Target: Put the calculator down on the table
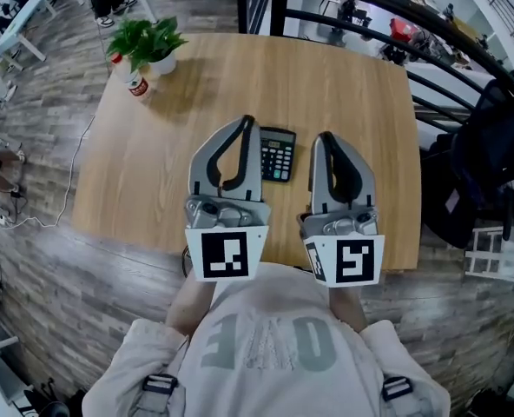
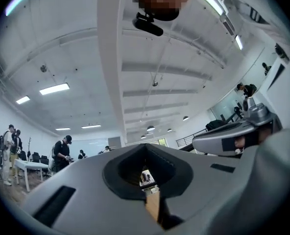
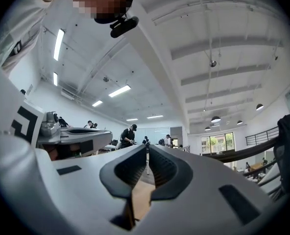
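Note:
The black calculator [image 1: 278, 154] lies flat on the wooden table [image 1: 344, 94], just past the middle. Its left edge is hidden behind my left gripper [image 1: 247, 120]. That gripper is held up over the near part of the table, shut and empty. My right gripper [image 1: 325, 135] hovers just right of the calculator, also shut with nothing in it. Neither touches the calculator. The left gripper view looks over the closed left gripper [image 2: 146, 148] at ceiling and hall. In the right gripper view the right gripper [image 3: 148, 148] points nearly level, and the calculator is out of sight.
A potted green plant [image 1: 153, 40] and a small bottle with a red label [image 1: 135, 82] stand at the table's far left corner. A black railing [image 1: 387, 11] runs behind the table. A dark bag [image 1: 491, 155] sits at the right. Several people stand in the hall.

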Available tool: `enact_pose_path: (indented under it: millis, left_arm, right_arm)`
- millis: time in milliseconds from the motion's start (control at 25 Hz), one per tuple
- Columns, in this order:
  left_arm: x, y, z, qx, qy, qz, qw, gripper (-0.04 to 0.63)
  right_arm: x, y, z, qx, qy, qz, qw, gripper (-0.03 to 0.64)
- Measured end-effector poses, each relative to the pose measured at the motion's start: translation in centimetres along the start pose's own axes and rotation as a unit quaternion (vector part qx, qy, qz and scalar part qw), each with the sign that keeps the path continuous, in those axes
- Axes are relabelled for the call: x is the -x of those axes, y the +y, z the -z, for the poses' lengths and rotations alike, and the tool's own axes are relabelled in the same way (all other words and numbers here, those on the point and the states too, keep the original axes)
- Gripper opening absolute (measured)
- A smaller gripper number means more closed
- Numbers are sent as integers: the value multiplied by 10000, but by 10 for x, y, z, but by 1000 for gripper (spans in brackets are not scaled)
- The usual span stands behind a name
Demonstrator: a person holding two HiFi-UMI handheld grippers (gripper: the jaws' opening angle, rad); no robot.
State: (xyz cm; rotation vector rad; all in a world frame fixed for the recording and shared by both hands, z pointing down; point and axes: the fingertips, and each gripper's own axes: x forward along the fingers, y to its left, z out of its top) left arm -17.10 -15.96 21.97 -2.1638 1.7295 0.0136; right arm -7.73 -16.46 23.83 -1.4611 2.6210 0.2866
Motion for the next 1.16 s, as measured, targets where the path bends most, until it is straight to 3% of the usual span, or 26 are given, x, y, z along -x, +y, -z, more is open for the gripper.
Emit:
enact_pose_path:
  millis: [160, 760, 1160]
  left_arm:
    - [9, 5, 4, 87, 67, -252, 9996, 9]
    - [15, 11, 15, 40, 321, -325, 9989, 9]
    - [13, 12, 10, 163, 195, -378, 9990, 9]
  right_arm:
    - [-1, 2, -1, 1, -16, 28, 10000, 20]
    - [-1, 0, 13, 44, 250, 144, 9996, 18]
    - [4, -9, 19, -168, 346, 206, 9990, 18]
